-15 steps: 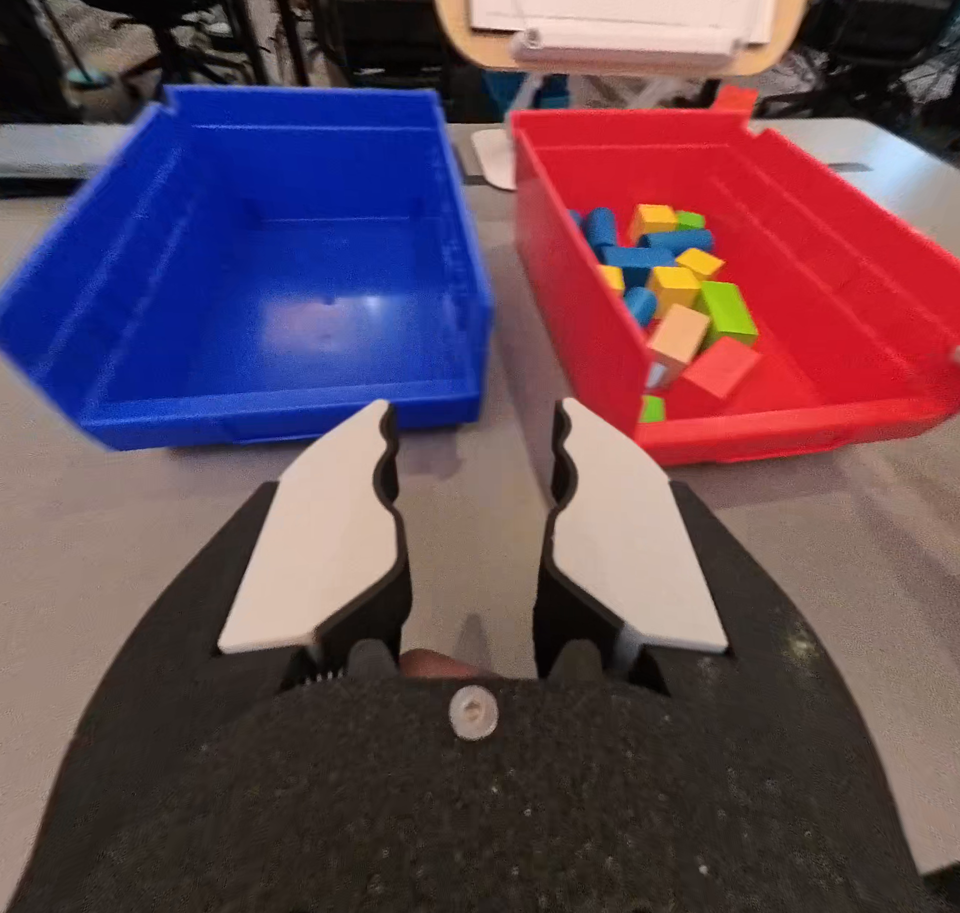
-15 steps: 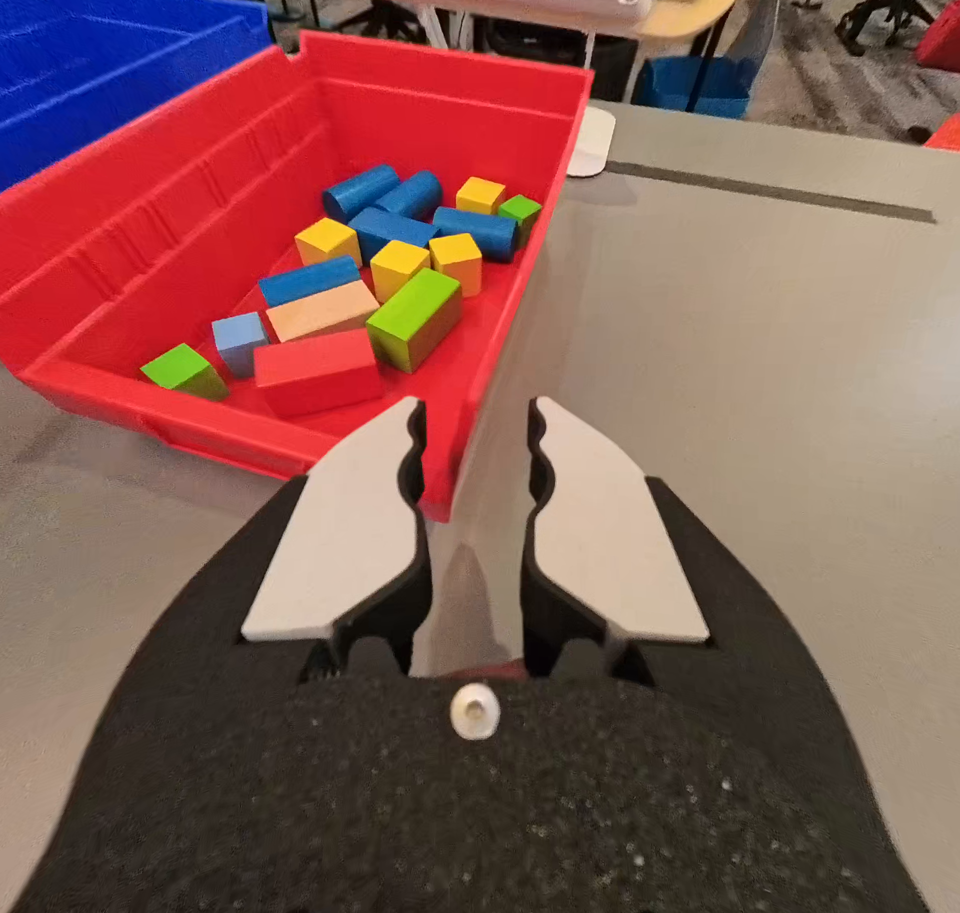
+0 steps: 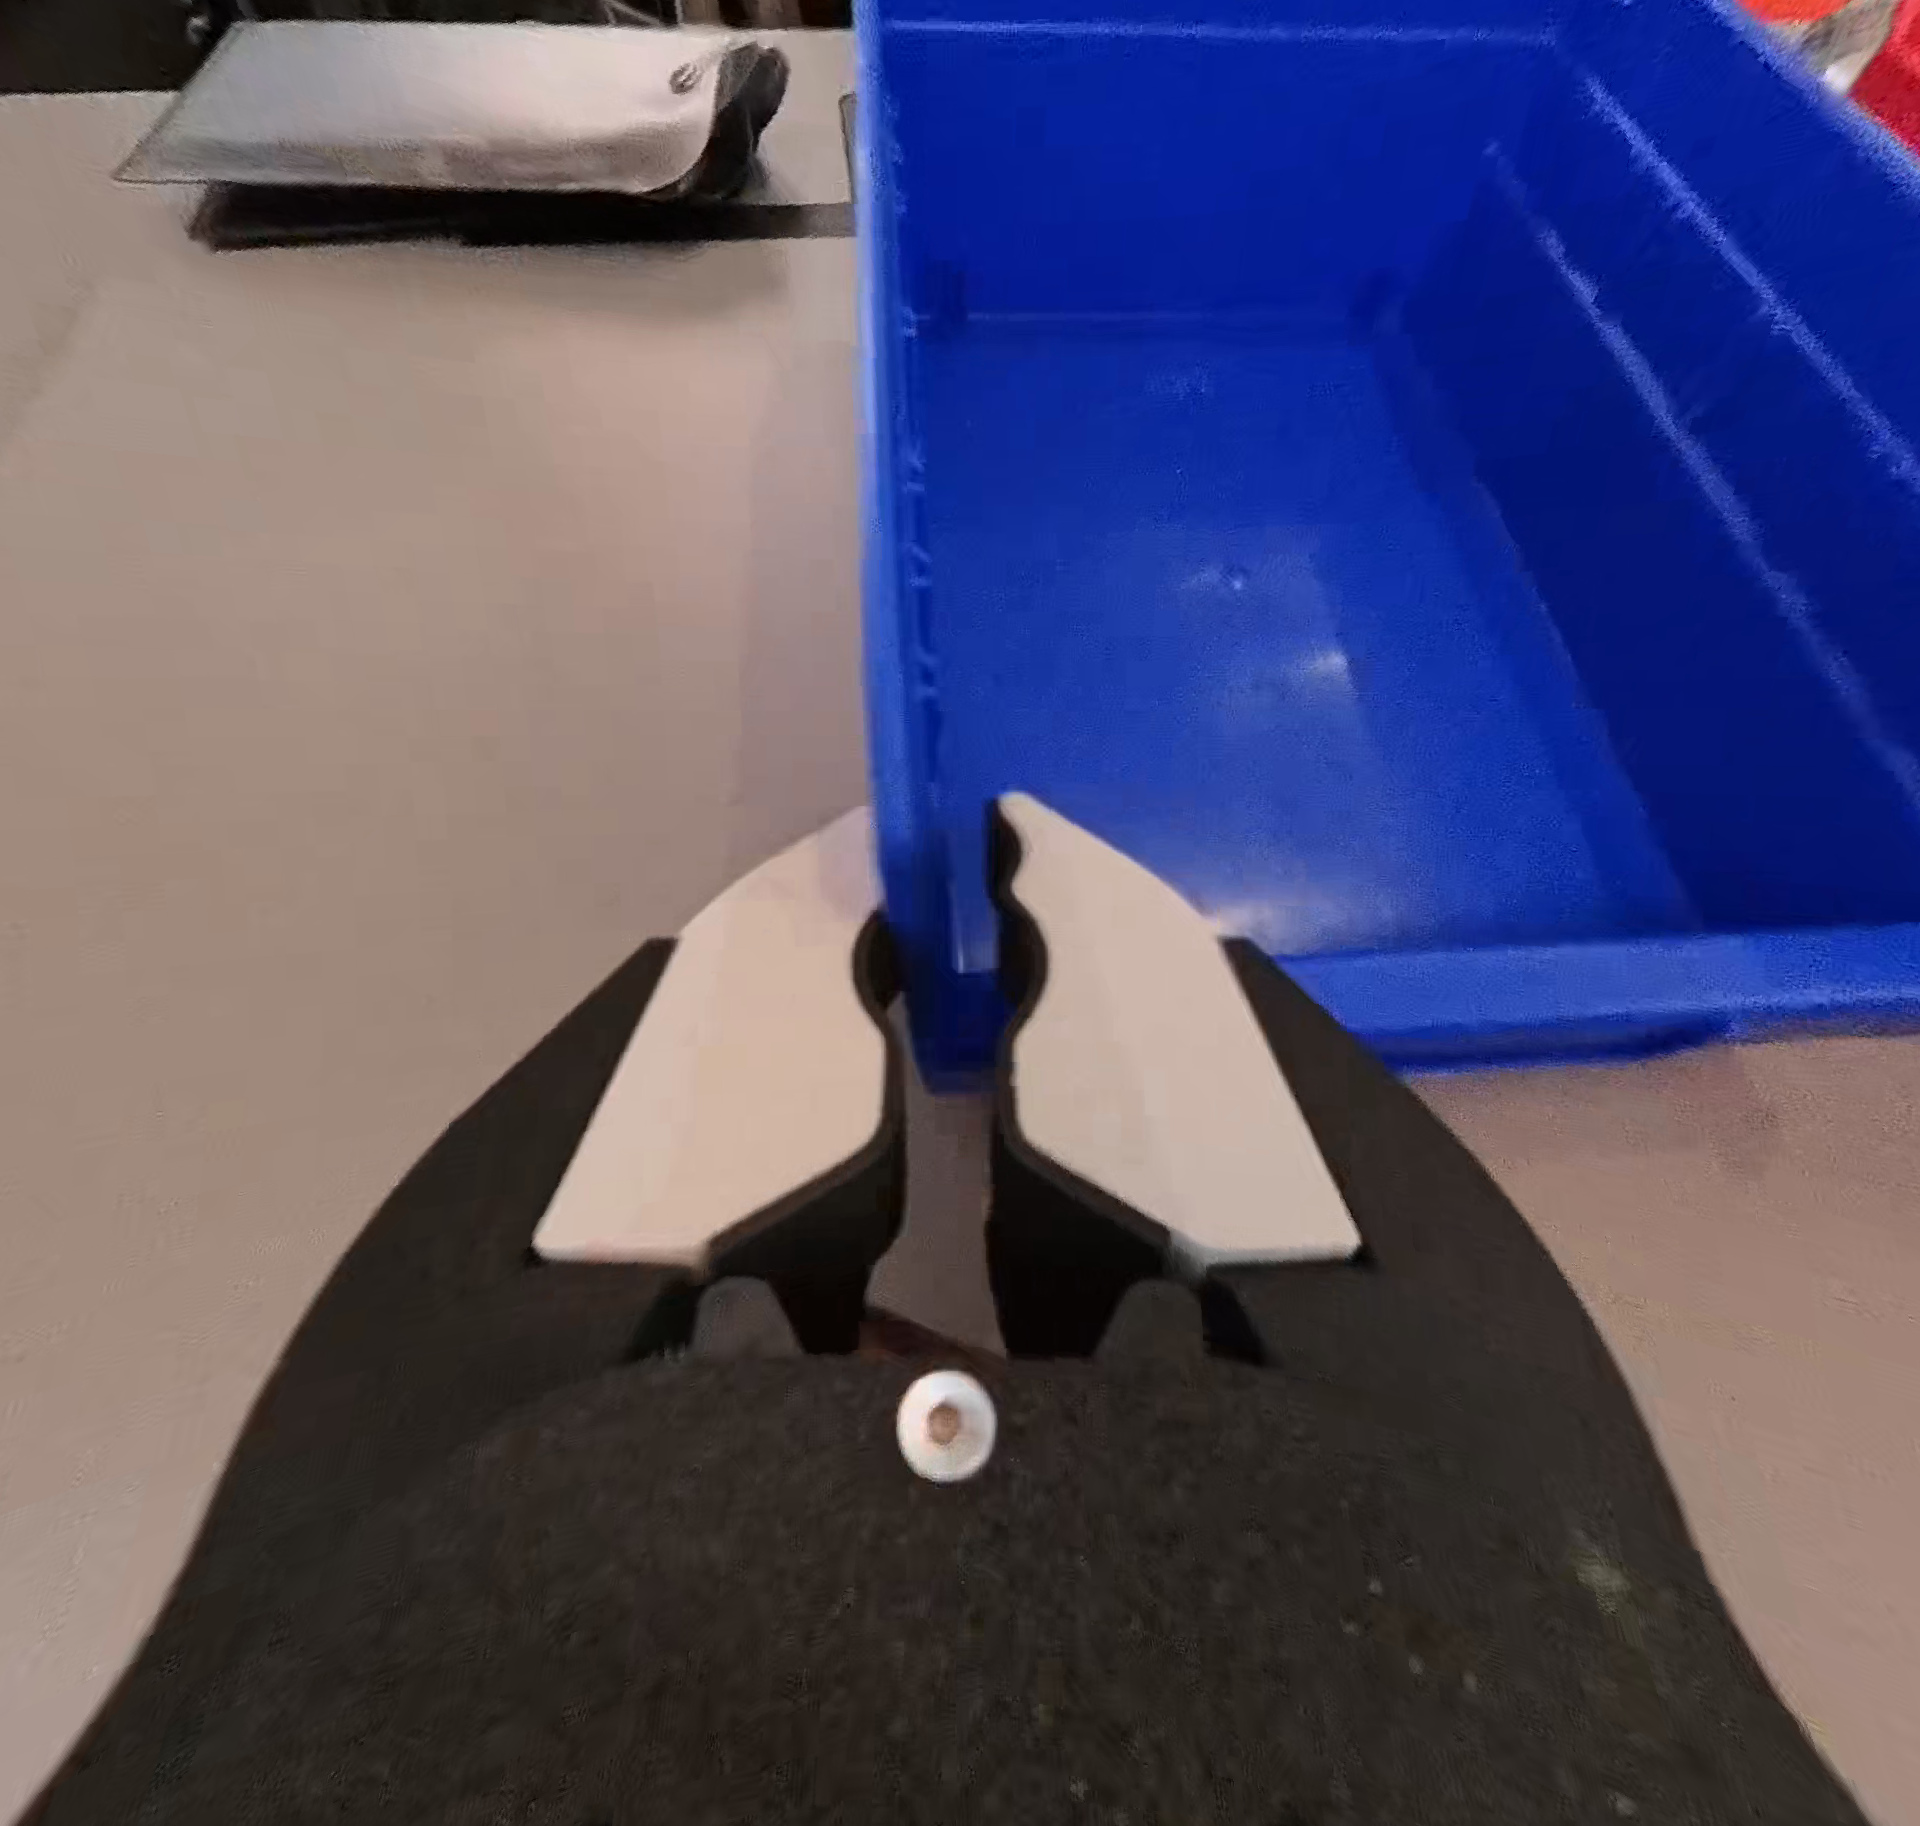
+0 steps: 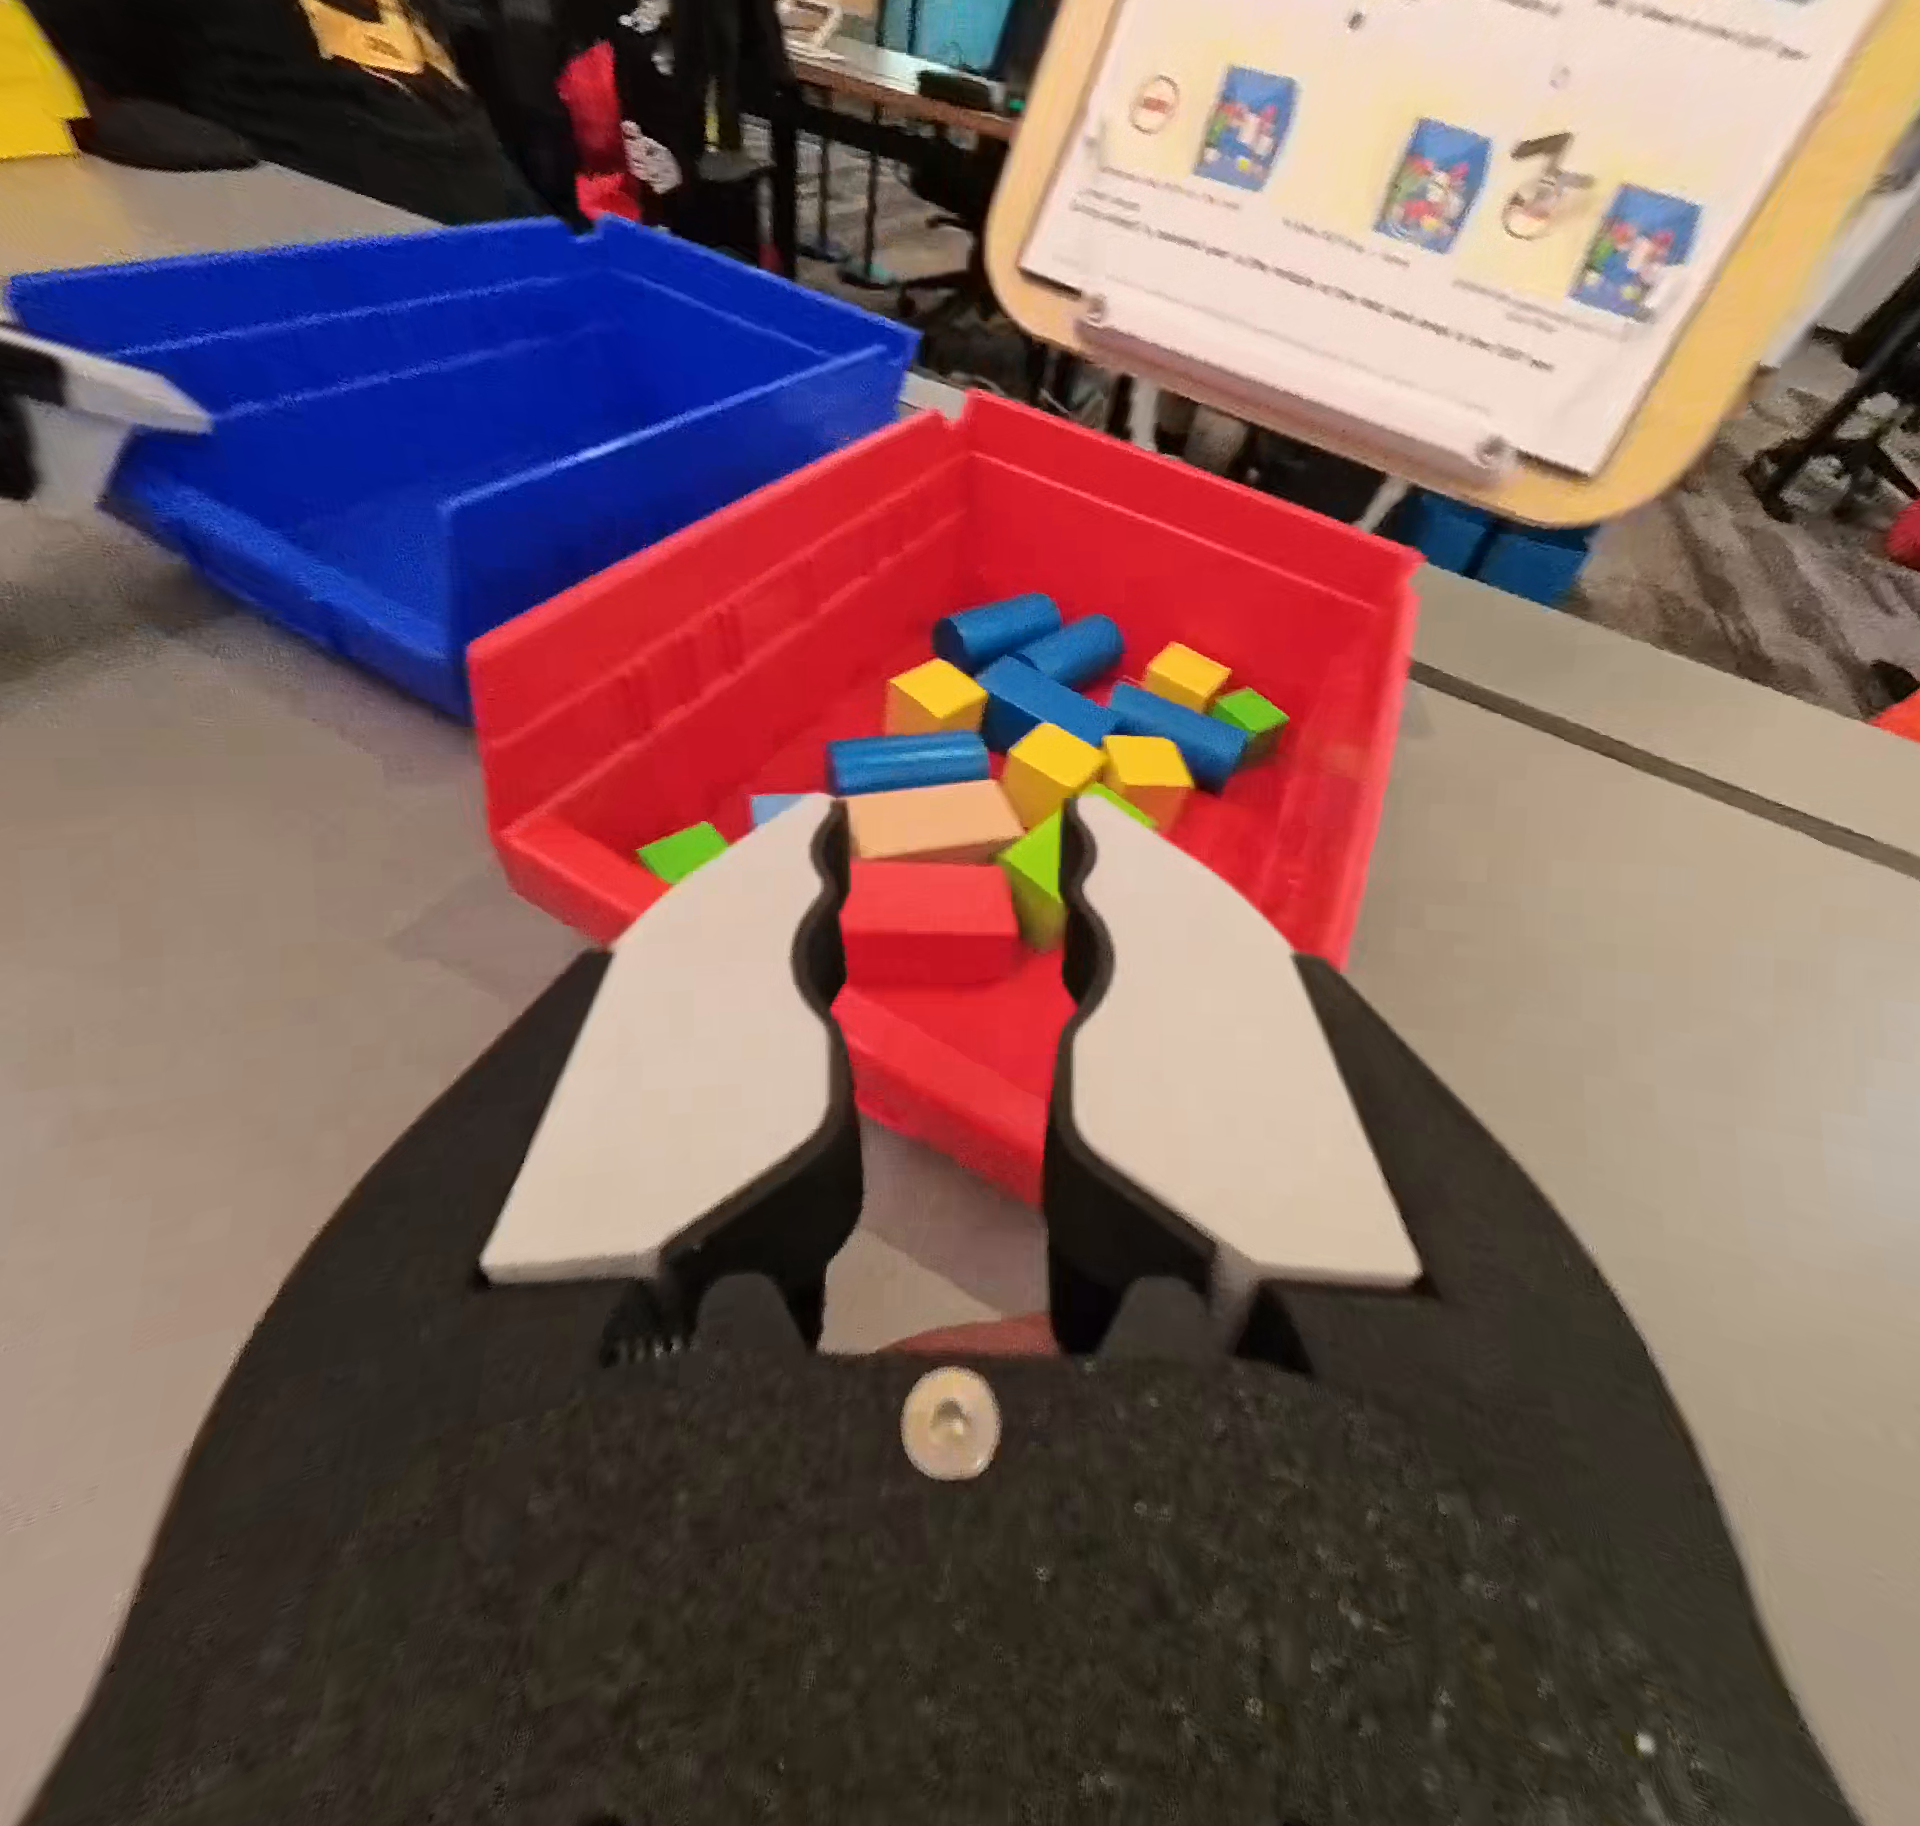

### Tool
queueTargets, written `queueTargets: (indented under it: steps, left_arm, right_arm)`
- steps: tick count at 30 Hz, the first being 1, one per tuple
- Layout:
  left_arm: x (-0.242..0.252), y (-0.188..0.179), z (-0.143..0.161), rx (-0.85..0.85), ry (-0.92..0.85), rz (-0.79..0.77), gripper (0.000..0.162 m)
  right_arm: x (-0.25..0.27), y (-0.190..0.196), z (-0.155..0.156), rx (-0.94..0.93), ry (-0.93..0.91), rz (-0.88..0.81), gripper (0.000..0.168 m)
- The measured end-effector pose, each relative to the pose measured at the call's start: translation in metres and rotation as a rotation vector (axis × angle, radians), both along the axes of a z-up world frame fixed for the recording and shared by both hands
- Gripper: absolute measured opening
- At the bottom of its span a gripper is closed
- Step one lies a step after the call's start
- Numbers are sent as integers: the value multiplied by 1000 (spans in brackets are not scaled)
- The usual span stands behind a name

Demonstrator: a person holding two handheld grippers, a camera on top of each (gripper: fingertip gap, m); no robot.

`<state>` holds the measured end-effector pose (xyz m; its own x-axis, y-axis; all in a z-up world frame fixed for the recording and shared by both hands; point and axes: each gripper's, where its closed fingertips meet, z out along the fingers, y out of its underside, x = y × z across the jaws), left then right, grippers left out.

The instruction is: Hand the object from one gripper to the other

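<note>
Grey table [image 4: 260,945], blocks in red bin [image 4: 1382,737]; both hand-held grippers [image 4: 951,841] parted, empty.

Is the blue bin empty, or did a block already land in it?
Empty. The left wrist view shows the blue bin's bare floor; all visible blocks lie in the red bin.

Even, bright indoor light. Soft glare patches sit on the blue bin [image 3: 1351,633] floor. Motion blur smears both views, worst at the far clipboard [image 4: 1455,166]; wide-angle bending curves the edges.
</note>
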<state>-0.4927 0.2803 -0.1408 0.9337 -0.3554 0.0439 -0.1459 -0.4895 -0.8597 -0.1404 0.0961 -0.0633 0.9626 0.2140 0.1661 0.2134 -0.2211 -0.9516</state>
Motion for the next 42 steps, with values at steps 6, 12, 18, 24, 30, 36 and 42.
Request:
queueTargets:
  steps: [6,12,18,24,30,36,42]
  left_arm:
    - [-9,-48,0,1,-11,146,2]
    - [-21,-152,1,7,5,273,2]
    - [-17,-225,24,120,-5,317,4]
    - [49,-246,164,484,88,228,3]
    - [188,-274,340,808,100,35,4]
    - [351,-311,420,935,71,-195,4]
    - [511,-283,376,767,3,-371,3]
  right_arm:
    - [-115,-4,-39,-125,56,278,38]
    - [-190,12,-68,-228,158,167,39]
    - [-183,-7,-65,-287,98,27,3]
    - [-119,-37,72,73,136,-30,3]
    - [16,-97,241,399,202,-196,3]
    - [169,-175,303,552,219,-394,3]
    - [314,-192,269,422,176,-606,4]
